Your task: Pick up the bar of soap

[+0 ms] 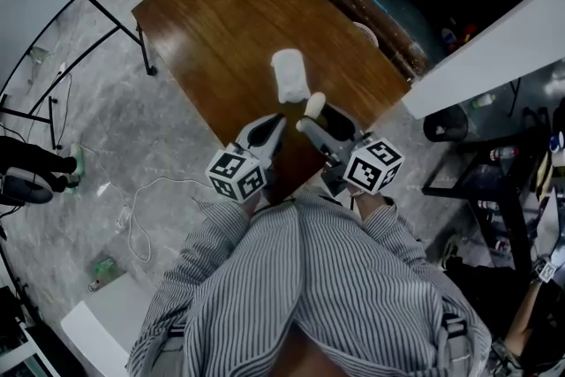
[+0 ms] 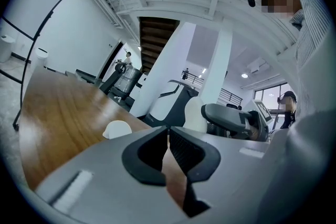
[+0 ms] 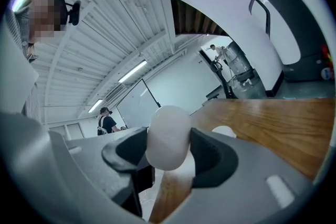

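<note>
A brown, glossy wooden table with rounded corners (image 1: 229, 22) stands on a grey marbled floor (image 1: 88, 128). Both grippers hang over the table edge nearest the person, side by side and pointing across the top.

The right gripper (image 1: 316, 113) is clamped on the white, rounded oval bar of soap (image 1: 315, 101); in the right gripper view its two dark pads press the soap's sides, one on each; the soap stands on end between them, its top rising above the jaw tips; bare wood shows below it.

The left gripper (image 1: 274, 122) sits just beside the right one, toward the table's left side; in the left gripper view its jaws meet at the tips with nothing between them, so it is closed and empty; past them that view shows the soap in the other gripper's jaws.

Farther in on the table top, just beyond the soap, lies a pale white oblong object (image 1: 290, 75); I cannot tell what it is; it is apart from both grippers.

A black-and-white marker cube rides on each gripper, the left cube (image 1: 236, 173) and the right cube (image 1: 372, 164), both off the table's near edge. Below them is the person's grey striped shirt (image 1: 300, 278). A thin white cable (image 1: 141, 216) loops on the floor to the table's left.
</note>
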The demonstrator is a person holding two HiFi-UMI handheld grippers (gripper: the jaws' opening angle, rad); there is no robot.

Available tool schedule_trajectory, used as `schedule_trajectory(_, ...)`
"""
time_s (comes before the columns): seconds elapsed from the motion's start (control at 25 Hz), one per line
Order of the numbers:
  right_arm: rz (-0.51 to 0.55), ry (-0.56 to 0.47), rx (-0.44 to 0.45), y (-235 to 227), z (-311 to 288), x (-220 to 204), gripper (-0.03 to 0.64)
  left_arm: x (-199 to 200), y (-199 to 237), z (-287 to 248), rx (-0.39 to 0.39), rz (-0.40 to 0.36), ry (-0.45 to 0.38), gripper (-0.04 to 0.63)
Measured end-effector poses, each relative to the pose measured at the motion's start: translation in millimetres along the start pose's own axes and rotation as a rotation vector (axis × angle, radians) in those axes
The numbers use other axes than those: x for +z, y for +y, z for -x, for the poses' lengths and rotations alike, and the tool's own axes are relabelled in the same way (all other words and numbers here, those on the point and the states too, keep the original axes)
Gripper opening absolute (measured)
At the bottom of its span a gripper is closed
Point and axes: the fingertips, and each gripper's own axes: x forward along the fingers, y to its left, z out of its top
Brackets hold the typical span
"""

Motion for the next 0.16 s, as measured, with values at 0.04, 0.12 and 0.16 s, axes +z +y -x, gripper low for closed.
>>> schedule_trajectory(0.04, -0.001, 0.001, -0.002, -0.3, -0.4, -0.3, 0.262, -0.2, -0.1, 0.2, 0.001, 0.0, 0.0, 0.017)
schedule_trajectory(0.12, -0.005, 0.004, -0.008, -0.7, -1.1, -1.0, 0.261, -0.5, -0.3, 0.8, 0.003, 0.001, 0.0, 0.017)
schedule_trajectory(0.16, -0.007, 0.006, -0.01, -0.8, -1.4, -1.3, 0.261, -0.6, -0.5, 1.1, 0.004, 0.001, 0.0, 0.017)
